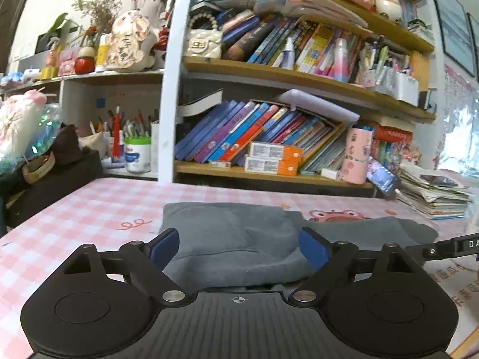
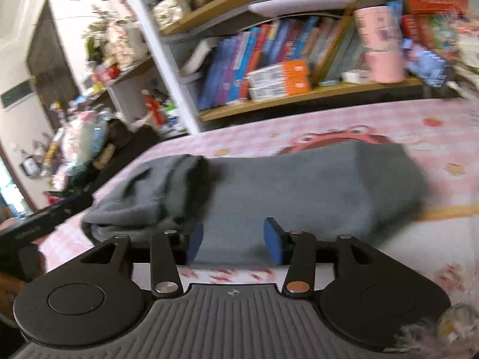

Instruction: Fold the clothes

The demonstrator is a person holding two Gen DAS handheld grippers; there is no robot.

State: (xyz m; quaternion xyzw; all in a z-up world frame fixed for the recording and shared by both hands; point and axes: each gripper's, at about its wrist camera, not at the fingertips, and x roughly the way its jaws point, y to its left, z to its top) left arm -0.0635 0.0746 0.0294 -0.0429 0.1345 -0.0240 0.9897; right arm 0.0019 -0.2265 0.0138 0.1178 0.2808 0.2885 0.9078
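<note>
A grey garment (image 1: 239,239) lies folded in layers on the pink checked tablecloth (image 1: 89,209). My left gripper (image 1: 239,248) is open, its blue pads (image 1: 312,249) on either side of the garment's near fold, with cloth between them. In the right wrist view the same garment (image 2: 299,185) stretches across the table, with a bunched fold at its left end. My right gripper (image 2: 234,240) is open at the garment's near edge, with its blue pads (image 2: 272,240) apart over the cloth. The right wrist view is blurred.
A bookshelf (image 1: 269,173) full of books stands behind the table. A stack of magazines (image 1: 434,194) and a phone (image 1: 383,179) sit at the far right. A dark box and basket (image 1: 39,167) are at the left. The other gripper's black arm (image 1: 449,246) shows at right.
</note>
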